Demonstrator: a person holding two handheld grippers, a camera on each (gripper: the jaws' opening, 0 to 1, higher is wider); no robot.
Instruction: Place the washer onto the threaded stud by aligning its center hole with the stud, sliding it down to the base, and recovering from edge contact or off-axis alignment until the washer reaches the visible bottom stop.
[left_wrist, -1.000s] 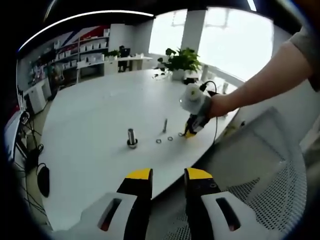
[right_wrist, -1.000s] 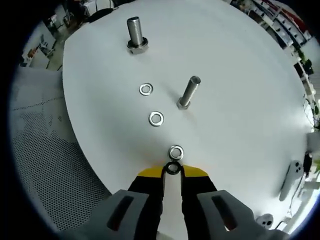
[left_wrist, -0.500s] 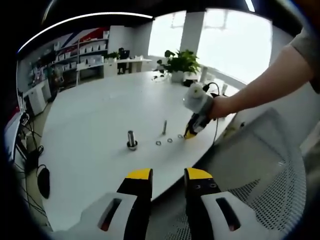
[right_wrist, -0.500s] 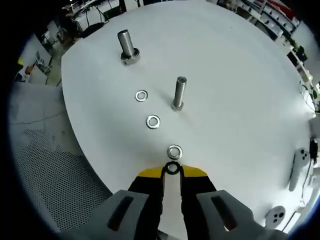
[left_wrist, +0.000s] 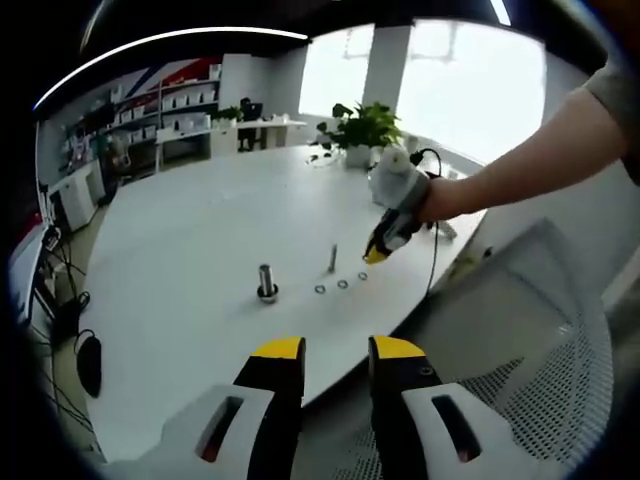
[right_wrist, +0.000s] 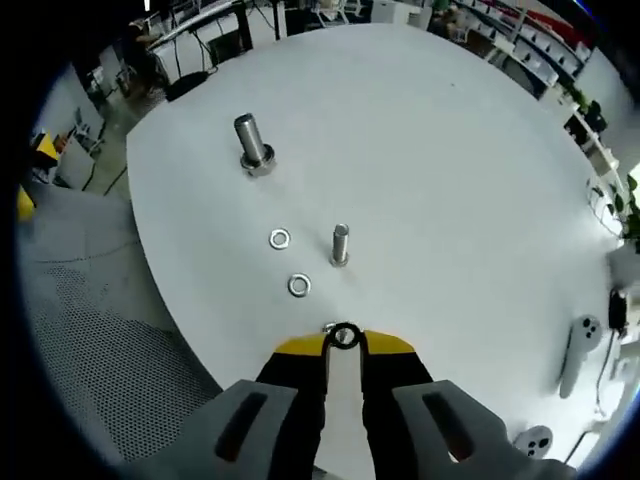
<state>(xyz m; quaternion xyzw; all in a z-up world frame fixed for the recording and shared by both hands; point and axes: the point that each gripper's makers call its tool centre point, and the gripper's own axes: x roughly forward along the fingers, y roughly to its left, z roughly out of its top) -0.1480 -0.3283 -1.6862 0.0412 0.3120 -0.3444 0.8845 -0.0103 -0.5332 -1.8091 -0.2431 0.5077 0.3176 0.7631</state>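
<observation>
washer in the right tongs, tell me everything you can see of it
The washer is a small dark-looking metal ring with a round center hole, pinched by its edge at the yellow tips of the right tongs. It is held above the white table, short of the thin bolt. Another washer peeks out just behind it.

Setting was open-plan office: large white round table (left_wrist: 190, 240), wall shelving (left_wrist: 170, 100), potted plant (left_wrist: 362, 125), mesh chair (left_wrist: 530, 340), bright windows (left_wrist: 470, 80), desks behind.
</observation>
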